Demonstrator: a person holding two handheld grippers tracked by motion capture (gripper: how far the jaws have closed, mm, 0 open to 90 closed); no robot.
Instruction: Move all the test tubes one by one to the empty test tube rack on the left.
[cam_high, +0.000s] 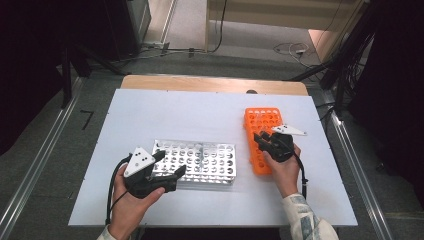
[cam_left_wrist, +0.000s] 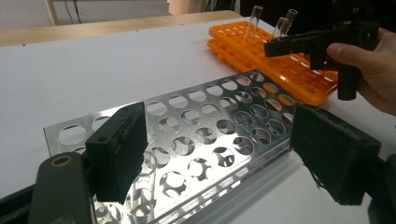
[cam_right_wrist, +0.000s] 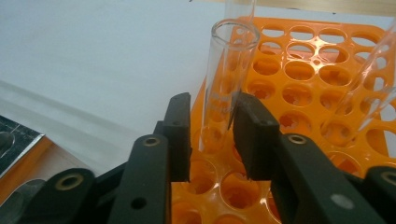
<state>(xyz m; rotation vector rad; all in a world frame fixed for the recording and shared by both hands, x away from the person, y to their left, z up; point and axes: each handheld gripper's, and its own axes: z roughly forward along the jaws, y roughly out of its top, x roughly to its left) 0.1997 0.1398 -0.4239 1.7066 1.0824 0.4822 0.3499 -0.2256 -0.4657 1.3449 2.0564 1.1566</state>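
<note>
Glass test tube (cam_right_wrist: 227, 84) stands upright in a hole at the near-left corner of the orange rack (cam_right_wrist: 327, 70), and the right gripper (cam_right_wrist: 212, 135) has its fingers (cam_right_wrist: 180, 135) drawn in around the tube's lower part; the right pad looks to be touching the glass, the left one close to it, so I judge this a grasp just taking hold. Two more tubes stand in the same rack. The left gripper (cam_high: 167, 167) rests with fingers released wide over the near end of the metal rack (cam_high: 200, 160) on the bench (cam_high: 175, 110), holding nothing. The step in hand looks like picking the tube. Next comes a straight upward lift, keeping the tube vertical so it clears its hole without dragging the rack or knocking its neighbours.
</note>
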